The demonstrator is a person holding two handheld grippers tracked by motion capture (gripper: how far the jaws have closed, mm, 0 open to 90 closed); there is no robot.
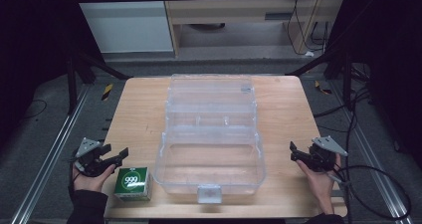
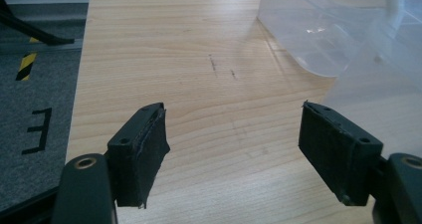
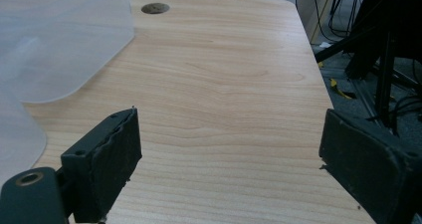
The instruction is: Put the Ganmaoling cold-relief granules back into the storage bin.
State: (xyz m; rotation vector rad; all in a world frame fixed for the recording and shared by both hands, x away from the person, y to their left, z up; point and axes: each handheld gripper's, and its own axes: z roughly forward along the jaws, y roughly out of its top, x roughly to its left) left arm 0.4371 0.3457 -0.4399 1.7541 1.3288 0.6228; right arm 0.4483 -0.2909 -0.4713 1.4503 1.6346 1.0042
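We see a tabletop (image 1: 134,114) of pale wood, smooth and matt with fine grain. The storage box (image 1: 211,159) is clear glossy plastic. The small green carton (image 1: 132,183) looks like printed cardboard. Each gripper, left gripper (image 1: 117,158) and right gripper (image 1: 294,154), is matt black plastic with rough rubbery pads (image 2: 149,149).

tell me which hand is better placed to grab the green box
Left. The left tongs sit open right above the green box, at the table's near left corner. The right tongs are across the clear plastic case.
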